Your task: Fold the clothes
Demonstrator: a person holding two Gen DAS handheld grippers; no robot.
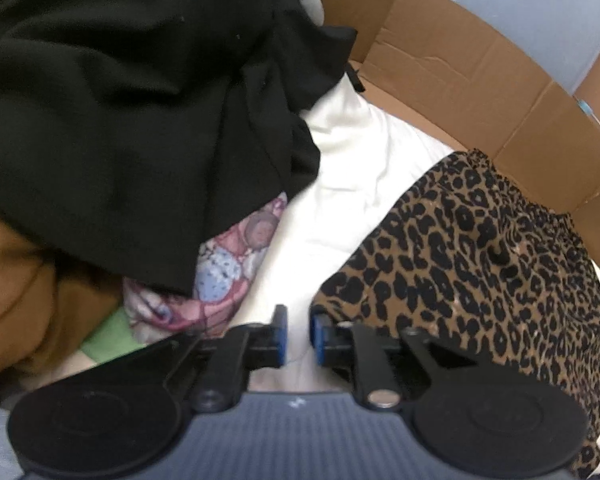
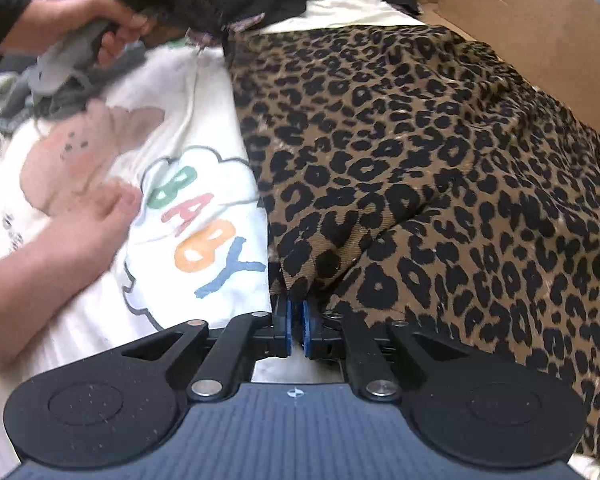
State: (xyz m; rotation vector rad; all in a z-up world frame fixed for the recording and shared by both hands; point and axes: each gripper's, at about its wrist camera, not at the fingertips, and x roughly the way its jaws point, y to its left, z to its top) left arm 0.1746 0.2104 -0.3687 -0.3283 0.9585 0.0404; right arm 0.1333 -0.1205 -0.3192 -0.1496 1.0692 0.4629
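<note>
The leopard-print garment [image 2: 440,168] is found spread over white fabric [image 1: 340,184], beside a cardboard box [image 1: 480,80]. The left tool [image 1: 298,334] is seen released, a gap between its pads and nothing held. The right tool [image 2: 296,326] is seen slightly parted at the garment's edge, gripping nothing. A black garment [image 1: 120,100] is heaped nearby

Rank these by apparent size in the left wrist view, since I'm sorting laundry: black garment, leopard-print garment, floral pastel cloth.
1. Black garment
2. Leopard-print garment, partly cropped
3. Floral pastel cloth, mostly hidden
</note>
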